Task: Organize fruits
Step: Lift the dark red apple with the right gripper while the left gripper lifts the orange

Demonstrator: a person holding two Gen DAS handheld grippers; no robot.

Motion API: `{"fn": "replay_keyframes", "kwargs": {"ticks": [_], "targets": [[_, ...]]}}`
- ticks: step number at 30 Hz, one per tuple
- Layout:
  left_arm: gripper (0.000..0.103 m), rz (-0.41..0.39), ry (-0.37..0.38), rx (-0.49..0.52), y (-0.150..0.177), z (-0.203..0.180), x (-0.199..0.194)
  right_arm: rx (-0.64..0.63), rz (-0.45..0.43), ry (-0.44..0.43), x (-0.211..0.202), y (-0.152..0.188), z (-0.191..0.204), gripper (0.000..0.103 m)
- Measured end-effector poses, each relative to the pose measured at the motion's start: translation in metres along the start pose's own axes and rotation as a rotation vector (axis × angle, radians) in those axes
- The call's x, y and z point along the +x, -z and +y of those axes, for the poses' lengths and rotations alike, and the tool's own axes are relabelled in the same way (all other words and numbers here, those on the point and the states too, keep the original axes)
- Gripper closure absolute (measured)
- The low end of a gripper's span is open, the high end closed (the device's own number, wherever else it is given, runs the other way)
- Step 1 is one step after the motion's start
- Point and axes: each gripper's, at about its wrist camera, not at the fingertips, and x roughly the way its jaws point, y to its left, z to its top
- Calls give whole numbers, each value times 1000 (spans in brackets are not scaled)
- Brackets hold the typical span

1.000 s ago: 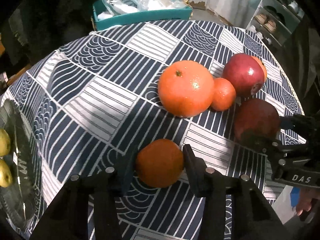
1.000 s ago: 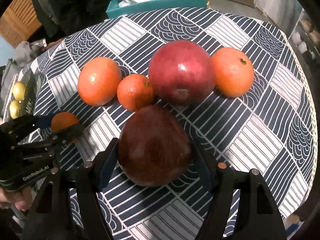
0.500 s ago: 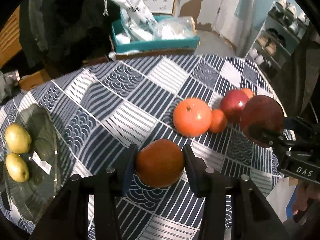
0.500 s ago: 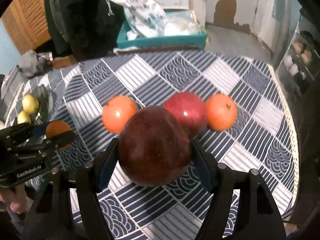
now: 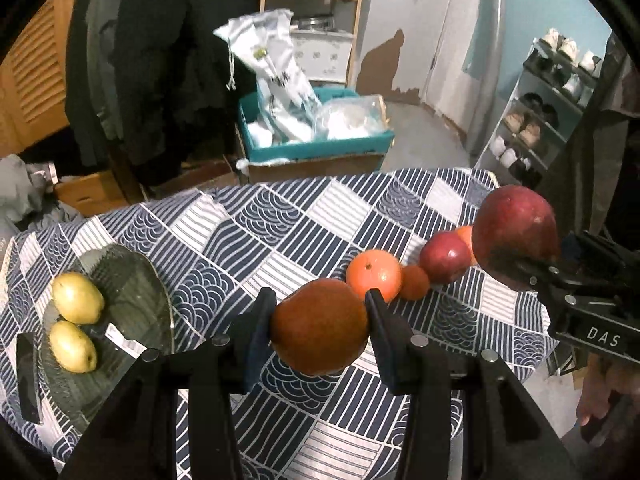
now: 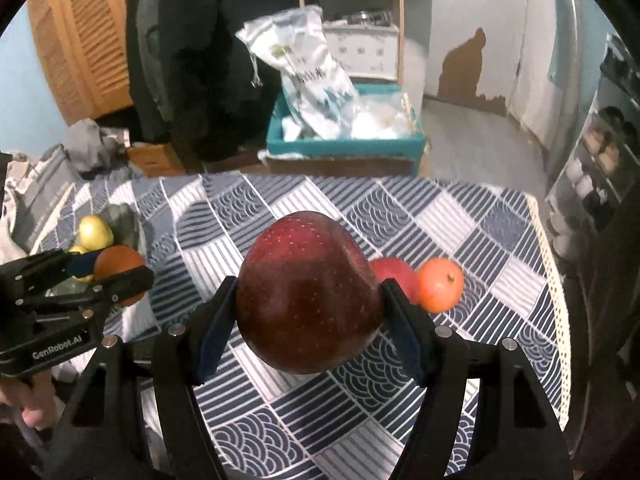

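Patterned blue-and-white cloth (image 5: 280, 240) is covering the table. Above it the left gripper (image 5: 319, 326) is pinching a small orange (image 5: 319, 328) while the right gripper (image 6: 308, 312) is clamping a dark red apple (image 6: 308, 292), probably for sorting onto the glass plate (image 5: 132, 280) holding two yellow pears (image 5: 78, 298).

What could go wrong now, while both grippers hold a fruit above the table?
1. The dark red apple is round and wide; the right gripper clamps only its sides, so it may slip and fall on the fruits below.
2. The glass plate already holds two yellow-green fruits, so the orange in the left gripper may bump them or roll off.
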Motion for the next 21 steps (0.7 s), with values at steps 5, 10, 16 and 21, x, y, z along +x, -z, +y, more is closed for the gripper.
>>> {"fn": "replay_keyframes", "kwargs": {"ticks": [5, 10, 16, 21], "targets": [[56, -32, 17, -30, -3, 7, -22, -18, -43, -18, -18, -9, 12, 32], [57, -59, 17, -51, -5, 15, -41, -32, -77, -41, -30, -18, 25, 32], [57, -112, 2, -57, -7, 25, -65, -53, -106, -66, -42, -26, 41, 32], [56, -155, -23, -50, -6, 34, -82, -72, -125, -86, -49, -31, 53, 32]]}}
